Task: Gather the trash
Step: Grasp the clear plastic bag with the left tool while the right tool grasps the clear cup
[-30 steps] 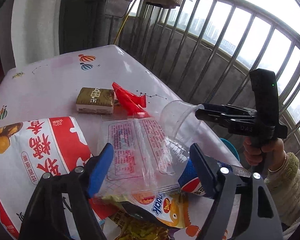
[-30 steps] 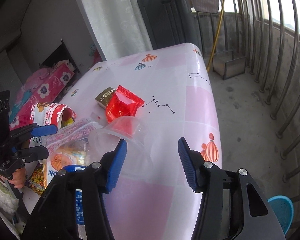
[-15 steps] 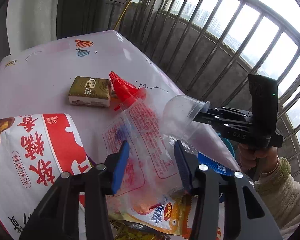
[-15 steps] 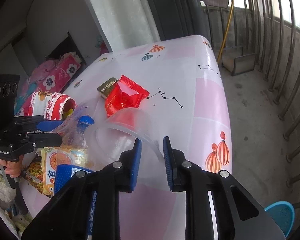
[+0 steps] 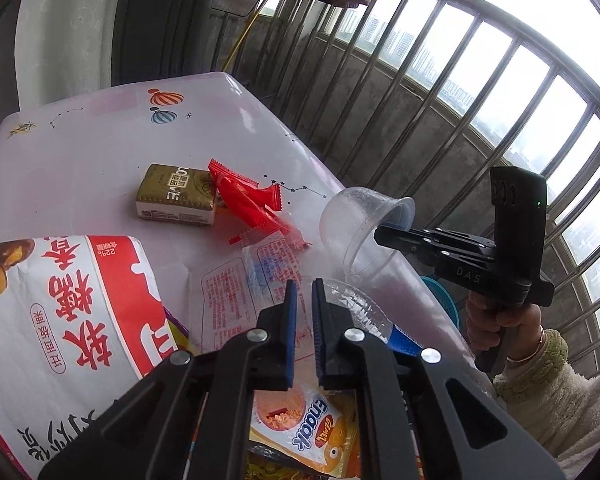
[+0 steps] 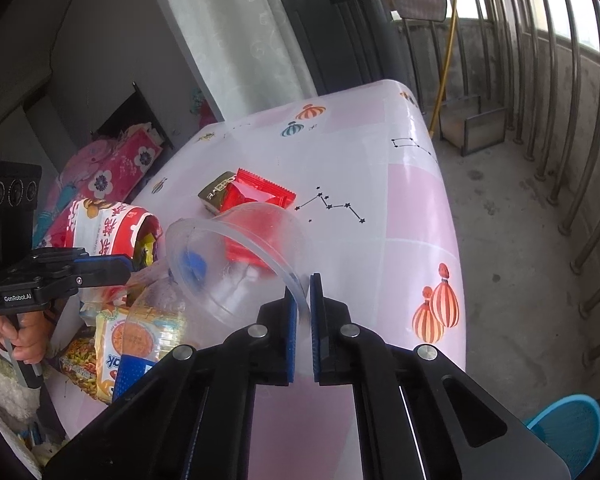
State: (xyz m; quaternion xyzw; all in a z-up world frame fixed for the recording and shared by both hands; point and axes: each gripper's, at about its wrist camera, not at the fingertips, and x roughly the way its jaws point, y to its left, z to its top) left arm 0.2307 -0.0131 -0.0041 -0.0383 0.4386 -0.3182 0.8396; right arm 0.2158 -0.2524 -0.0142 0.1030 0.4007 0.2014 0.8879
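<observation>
Two grippers are in view: the left gripper and the right gripper.

One clear plastic cup is up off the table.

One clear printed bag lies flat.

One red wrapper and one gold packet lie side by side.

One big red and white snack bag lies open on its side.

One plastic bottle with one blue cap is there.

One yellow snack packet lies at the near edge, with one more crinkled yellow wrapper beside it.

The cloth shows five striped balloons: two at the far end, two by the near edge, one at the left side.

One blue stool stands on the floor.
</observation>
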